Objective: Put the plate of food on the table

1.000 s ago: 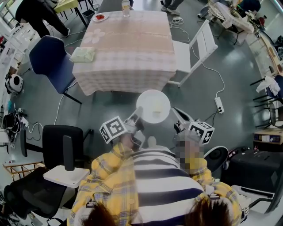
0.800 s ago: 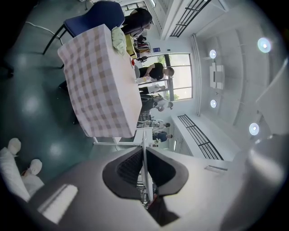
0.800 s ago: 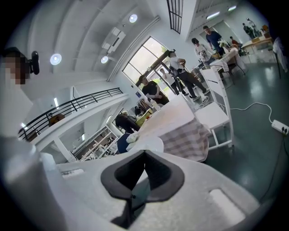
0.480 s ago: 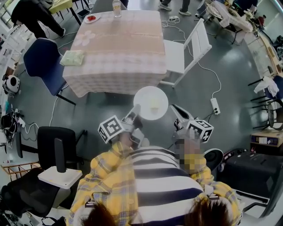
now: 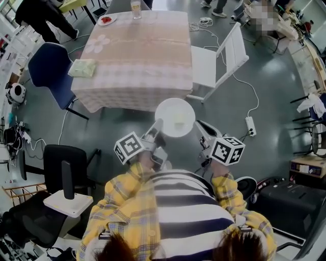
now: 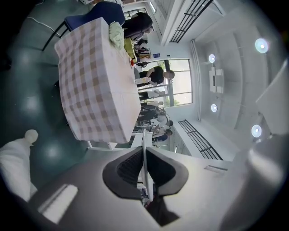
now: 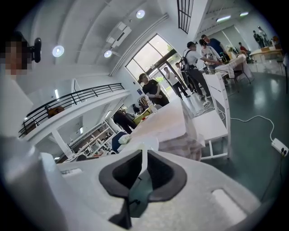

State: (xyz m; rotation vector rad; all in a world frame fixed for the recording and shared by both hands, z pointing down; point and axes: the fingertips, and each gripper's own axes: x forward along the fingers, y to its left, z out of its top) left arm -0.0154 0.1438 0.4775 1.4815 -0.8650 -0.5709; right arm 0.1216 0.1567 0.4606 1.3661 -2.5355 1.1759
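A white plate [image 5: 174, 117] with a small pale piece of food hangs over the grey floor, just short of the table [image 5: 135, 56] with its checked cloth. My left gripper [image 5: 159, 125] is shut on the plate's left rim. The right gripper [image 5: 197, 125] is shut on its right rim. In the left gripper view the thin plate rim [image 6: 144, 149] runs edge-on between the dark pads of the left gripper [image 6: 144, 168], and the table [image 6: 97, 81] lies ahead. Edge-on too is the plate rim [image 7: 144, 160] in the right gripper [image 7: 143, 170].
A white folding chair [image 5: 220, 56] stands at the table's right side and a blue chair [image 5: 47, 65] at its left. On the cloth lie a green cloth [image 5: 81, 67], a small plate of red food [image 5: 105, 20] and a glass [image 5: 135, 7]. Cables and a power strip [image 5: 250, 126] cross the floor.
Both grippers have carried the plate forward toward the table's near edge. Their hold on the rim looks the same.
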